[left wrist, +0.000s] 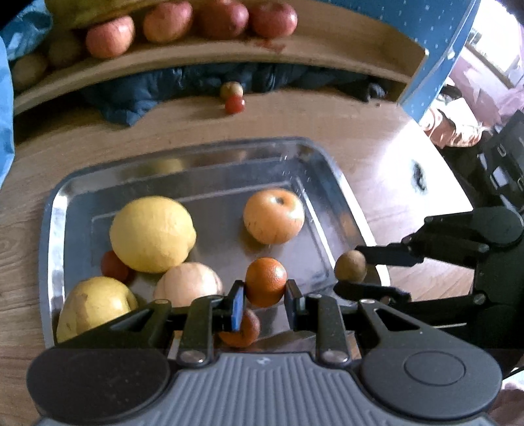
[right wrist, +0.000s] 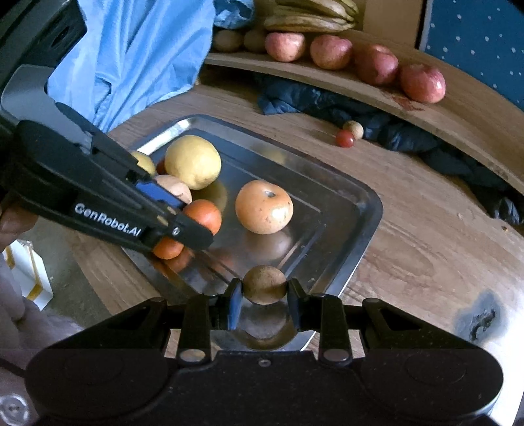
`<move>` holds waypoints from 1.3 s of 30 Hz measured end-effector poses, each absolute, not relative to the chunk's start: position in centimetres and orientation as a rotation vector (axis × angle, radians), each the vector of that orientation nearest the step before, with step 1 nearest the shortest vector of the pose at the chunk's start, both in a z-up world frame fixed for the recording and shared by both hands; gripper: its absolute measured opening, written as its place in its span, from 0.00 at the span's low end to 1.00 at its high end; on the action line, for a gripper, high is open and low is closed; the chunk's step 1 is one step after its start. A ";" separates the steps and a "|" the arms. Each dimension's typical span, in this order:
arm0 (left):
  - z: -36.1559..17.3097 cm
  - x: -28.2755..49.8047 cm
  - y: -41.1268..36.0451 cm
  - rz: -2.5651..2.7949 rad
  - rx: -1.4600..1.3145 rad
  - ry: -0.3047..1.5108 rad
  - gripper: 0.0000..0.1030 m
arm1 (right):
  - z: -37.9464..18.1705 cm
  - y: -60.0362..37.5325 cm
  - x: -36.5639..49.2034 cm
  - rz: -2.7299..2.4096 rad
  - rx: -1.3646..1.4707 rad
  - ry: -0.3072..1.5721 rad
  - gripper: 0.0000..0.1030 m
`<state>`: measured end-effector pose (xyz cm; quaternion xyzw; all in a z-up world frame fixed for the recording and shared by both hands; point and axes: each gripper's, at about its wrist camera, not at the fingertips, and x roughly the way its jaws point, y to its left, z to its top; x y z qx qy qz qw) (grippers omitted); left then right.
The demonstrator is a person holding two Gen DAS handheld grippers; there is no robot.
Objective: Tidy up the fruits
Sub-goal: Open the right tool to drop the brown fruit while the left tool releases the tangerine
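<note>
A steel tray [left wrist: 203, 147] on the wooden table holds a big yellow lemon [left wrist: 152, 234], an orange-yellow apple [left wrist: 273, 216], a yellow pear [left wrist: 95, 304], a pale fruit [left wrist: 188, 283] and a loose tangerine [left wrist: 240, 331]. My left gripper [left wrist: 265, 295] is shut on a second tangerine [left wrist: 265, 285] just above the tray's near end; the right wrist view shows that gripper [right wrist: 196, 229] too. My right gripper [right wrist: 264, 295] is shut on a small brown kiwi [right wrist: 264, 284] over the tray's near rim [right wrist: 370, 209], to the right of the left gripper.
A raised wooden shelf [right wrist: 360, 88] behind the tray carries red apples [right wrist: 422, 83] and bananas [right wrist: 308, 19]. A dark blue cloth [right wrist: 327, 101] lies under it, with a small red tomato [right wrist: 345, 138] on the table. A light blue bag [right wrist: 131, 49] hangs at the left.
</note>
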<state>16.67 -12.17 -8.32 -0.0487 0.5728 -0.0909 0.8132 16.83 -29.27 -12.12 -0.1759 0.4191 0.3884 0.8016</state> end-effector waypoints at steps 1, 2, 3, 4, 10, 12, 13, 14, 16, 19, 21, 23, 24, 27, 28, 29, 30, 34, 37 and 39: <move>-8.4 16.7 -12.2 -0.200 -0.093 1.223 0.28 | -12.3 -29.2 16.8 0.832 -0.378 0.899 0.31; -8.3 16.8 -12.2 -0.206 -0.081 1.227 0.28 | -12.4 -29.1 16.7 0.831 -0.381 0.897 0.31; -8.3 16.9 -12.3 -0.209 -0.076 1.227 0.28 | -12.5 -29.0 16.7 0.827 -0.384 0.896 0.31; -8.3 17.0 -12.3 -0.213 -0.073 1.225 0.28 | -12.6 -28.9 16.7 0.823 -0.383 0.897 0.31; -8.4 17.0 -12.6 -0.246 -0.051 1.231 0.28 | -12.9 -29.1 16.8 0.789 -0.374 0.908 0.31; -8.4 17.0 -12.9 -0.251 -0.041 1.227 0.28 | -13.2 -29.3 16.9 0.775 -0.368 0.920 0.31; -8.4 17.0 -13.0 -0.251 -0.036 1.225 0.28 | -13.2 -29.4 16.9 0.770 -0.362 0.924 0.31; -8.4 17.1 -13.2 -0.249 -0.030 1.224 0.28 | -13.2 -29.5 16.9 0.770 -0.354 0.923 0.31; -8.3 17.1 -13.4 -0.249 -0.019 1.222 0.28 | -13.1 -29.7 16.9 0.771 -0.357 0.918 0.31; -8.5 17.1 -13.6 -0.245 -0.016 1.237 0.28 | -13.2 -29.8 16.8 0.781 -0.358 0.918 0.31; -8.6 17.2 -13.6 -0.245 -0.021 1.247 0.28 | -13.3 -29.7 16.8 0.789 -0.364 0.921 0.31; -8.7 17.3 -13.8 -0.249 -0.023 1.248 0.28 | -13.2 -29.6 16.7 0.800 -0.376 0.916 0.31; -8.7 17.4 -14.0 -0.252 -0.022 1.249 0.28 | -13.1 -29.7 16.7 0.803 -0.380 0.914 0.32; -8.6 17.4 -14.2 -0.259 -0.021 1.249 0.29 | -13.1 -29.9 16.8 0.816 -0.377 0.921 0.32; -8.6 17.4 -14.3 -0.258 -0.022 1.251 0.31 | -13.0 -29.9 16.7 0.821 -0.382 0.919 0.32; -8.6 17.3 -14.3 -0.254 -0.023 1.253 0.32 | -12.9 -29.9 16.7 0.826 -0.388 0.914 0.33; -8.4 17.2 -14.3 -0.250 -0.027 1.252 0.36 | -12.8 -30.0 16.6 0.831 -0.391 0.911 0.34; -7.4 16.7 -13.7 -0.260 -0.075 1.240 0.54 | -12.1 -30.6 16.5 0.846 -0.390 0.899 0.43; -6.2 16.1 -13.0 -0.279 -0.083 1.220 0.68 | -11.3 -31.0 16.1 0.868 -0.408 0.884 0.52; -5.4 15.5 -12.7 -0.276 -0.069 1.212 0.77 | -10.9 -31.3 15.9 0.882 -0.416 0.880 0.57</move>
